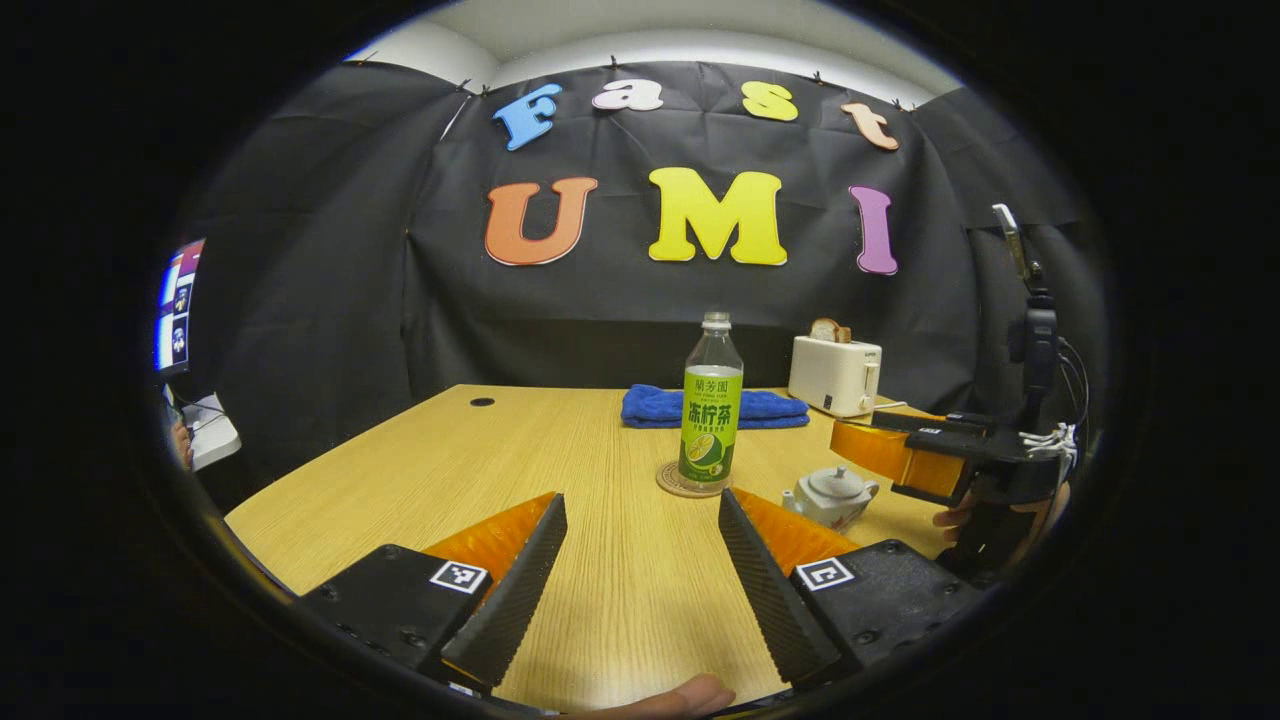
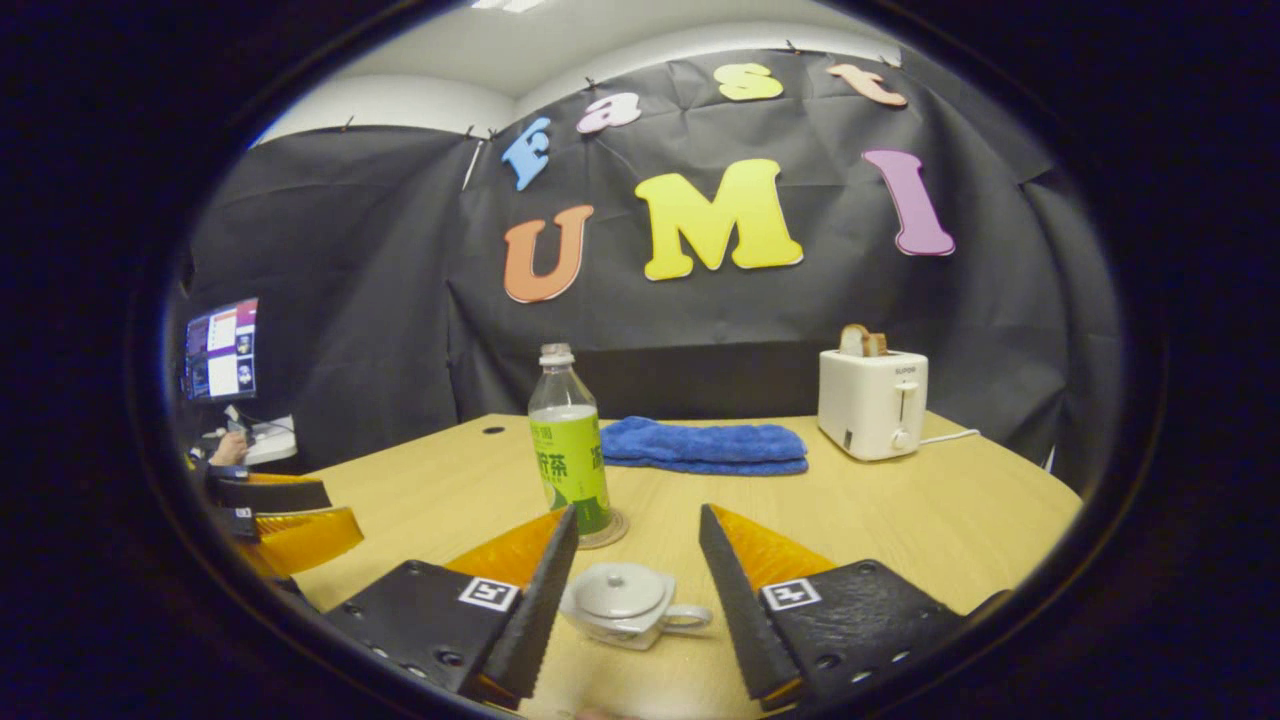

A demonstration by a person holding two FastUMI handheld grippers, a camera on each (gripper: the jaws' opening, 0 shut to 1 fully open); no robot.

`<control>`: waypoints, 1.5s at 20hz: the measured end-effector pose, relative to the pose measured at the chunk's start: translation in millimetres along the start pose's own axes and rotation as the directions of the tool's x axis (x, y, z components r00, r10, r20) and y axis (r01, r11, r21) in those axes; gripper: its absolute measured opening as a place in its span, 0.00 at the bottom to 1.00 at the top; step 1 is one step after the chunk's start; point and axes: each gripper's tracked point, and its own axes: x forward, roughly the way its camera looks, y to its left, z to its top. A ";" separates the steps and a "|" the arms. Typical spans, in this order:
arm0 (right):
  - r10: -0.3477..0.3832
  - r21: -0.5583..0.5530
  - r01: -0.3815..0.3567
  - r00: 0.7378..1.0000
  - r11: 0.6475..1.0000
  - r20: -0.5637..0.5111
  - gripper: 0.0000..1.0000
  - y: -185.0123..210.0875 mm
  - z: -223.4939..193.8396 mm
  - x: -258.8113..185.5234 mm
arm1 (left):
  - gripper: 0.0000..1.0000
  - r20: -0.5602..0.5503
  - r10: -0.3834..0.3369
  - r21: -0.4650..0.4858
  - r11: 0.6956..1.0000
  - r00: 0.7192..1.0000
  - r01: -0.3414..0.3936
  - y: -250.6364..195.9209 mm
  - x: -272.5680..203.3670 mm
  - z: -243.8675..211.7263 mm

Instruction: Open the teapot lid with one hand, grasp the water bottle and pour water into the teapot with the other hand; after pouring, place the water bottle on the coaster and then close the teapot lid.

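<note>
White ceramic sits right between my right claw's (image 2: 635, 570) spread fingers: the teapot (image 2: 622, 603), lid (image 2: 615, 590) on, handle pointing to the right in the right gripper view. Both fingers stand wide apart and neither touches the pot; nothing is held. My left claw (image 1: 640, 545) is just as wide open and empty, looking straight down the wooden table (image 1: 450, 470) at the water bottle (image 1: 711, 410), which stands upright on its coaster (image 1: 678, 484) a little beyond my fingertips.

I read this as the very start of the job: the lid is not yet lifted, the bottle not yet grasped, nothing poured. Judging by the line-up, the right claw goes for the lid and the left for the bottle.

For the next move I'd bring the right claw down and forward until the fingers bracket the small knob on top of the lid, then close gently; the knob is small and the glaze probably slippery, so I want a centred pinch before lifting straight up. The pot looks light and could skid or tip if I nudge its body first.

From the left gripper view, the teapot sits to the right of the bottle and nearer, with the right claw (image 1: 870, 445) hovering just above and beside it. A blue towel (image 2: 705, 445) and a toaster (image 2: 872, 400) lie well behind, out of the way.
</note>
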 end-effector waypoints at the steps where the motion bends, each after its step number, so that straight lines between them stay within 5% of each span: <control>1: -0.004 -0.002 0.004 1.000 1.000 0.013 0.93 -4.3 9.8 -8.4 | 0.96 0.009 0.002 0.007 1.000 1.000 -0.002 -2.8 -2.7 4.9; 12: -0.171 -0.039 0.178 0.976 0.983 0.138 0.96 -75.4 80.8 -150.9 | 0.96 0.085 0.011 0.083 0.996 0.996 -0.018 -39.1 -39.3 50.8; 15: -0.165 -0.022 0.170 0.974 0.985 0.158 0.96 -80.4 91.7 -178.0 | 0.96 0.116 0.032 0.069 0.997 0.993 -0.041 -37.9 -51.9 67.3; 22: -0.128 -0.033 0.135 0.978 0.990 0.162 0.96 -76.4 85.4 -191.4 | 0.96 0.142 0.043 0.063 0.997 0.989 -0.053 -42.7 -65.9 84.1; 30: -0.185 0.001 0.187 0.971 0.982 0.153 0.96 -99.8 82.9 -192.6 | 0.96 0.132 0.025 0.037 0.999 0.991 -0.030 -54.9 -62.9 86.5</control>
